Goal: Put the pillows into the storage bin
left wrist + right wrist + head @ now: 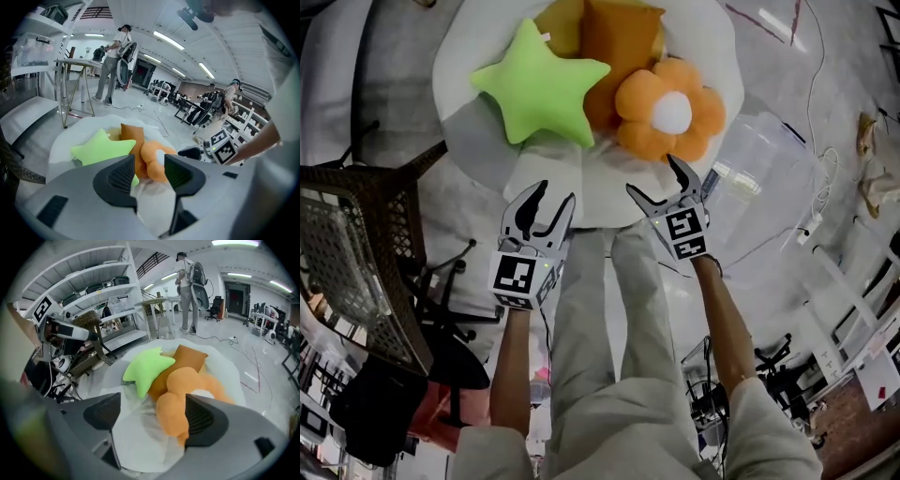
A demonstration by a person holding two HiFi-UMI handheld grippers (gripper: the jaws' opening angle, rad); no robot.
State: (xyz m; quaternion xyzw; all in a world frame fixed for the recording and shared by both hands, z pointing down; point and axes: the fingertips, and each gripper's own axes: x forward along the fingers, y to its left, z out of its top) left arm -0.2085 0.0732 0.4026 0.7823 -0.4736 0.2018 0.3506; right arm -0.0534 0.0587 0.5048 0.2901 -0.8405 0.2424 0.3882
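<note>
The flower pillow (670, 111), star pillow (539, 84) and rectangular orange pillow (622, 42) lie heaped on the white cushion (717, 47), just beyond the tongs. The right tongs (652, 174) stand wide and the left tongs (555, 192) narrower, both empty. A shallow pinch could slip off the plush.

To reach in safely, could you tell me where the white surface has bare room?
Bare: the near part of the white surface, in front of the green star pillow and the orange flower pillow. Crowded: its far half, where pillows overlap.
</note>
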